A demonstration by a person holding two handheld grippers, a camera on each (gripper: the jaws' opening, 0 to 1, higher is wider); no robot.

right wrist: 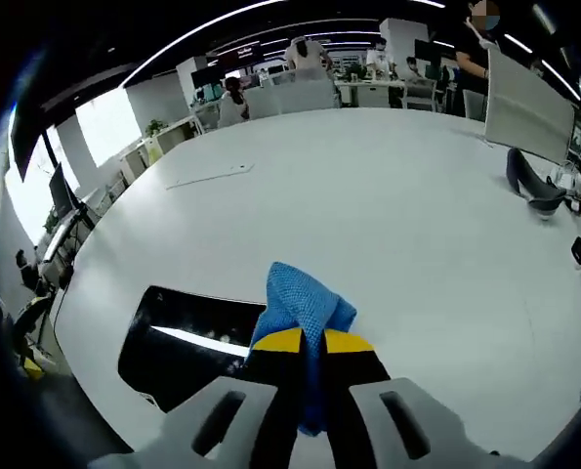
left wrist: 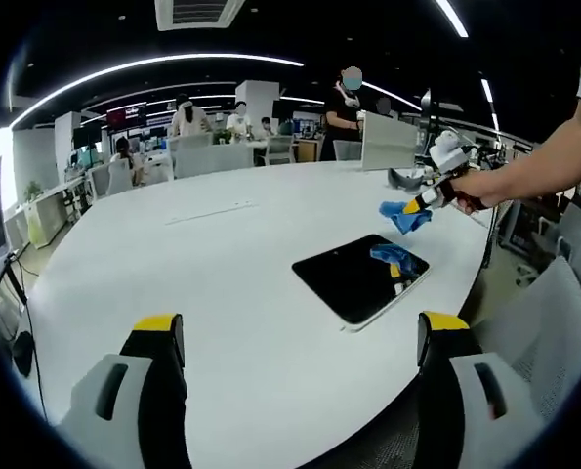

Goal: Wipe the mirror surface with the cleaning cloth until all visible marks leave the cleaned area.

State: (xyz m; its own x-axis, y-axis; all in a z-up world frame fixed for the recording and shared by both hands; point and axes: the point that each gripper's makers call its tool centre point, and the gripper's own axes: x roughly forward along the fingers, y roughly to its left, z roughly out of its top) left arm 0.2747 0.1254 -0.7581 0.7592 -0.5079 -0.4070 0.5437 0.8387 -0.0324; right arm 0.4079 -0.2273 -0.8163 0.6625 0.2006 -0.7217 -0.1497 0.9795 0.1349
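Note:
A dark rectangular mirror (left wrist: 360, 277) with a pale rim lies flat on the white table (left wrist: 222, 293); it reflects a patch of blue. In the right gripper view the mirror (right wrist: 187, 342) lies low and left of the jaws. The blue cleaning cloth (right wrist: 300, 308) is pinched in my right gripper (right wrist: 313, 344), which is shut on it. From the left gripper view that right gripper (left wrist: 429, 198) hangs above the table just past the mirror, with the cloth (left wrist: 405, 214) dangling from its tips. My left gripper (left wrist: 300, 337) stands open near the table's front edge, nothing between its jaws.
A thin white strip (right wrist: 210, 176) lies on the table farther out. A dark curved object (right wrist: 529, 184) and a grey monitor back (right wrist: 526, 106) stand at the far right. Chairs, desks and several people (left wrist: 344, 103) are beyond the table.

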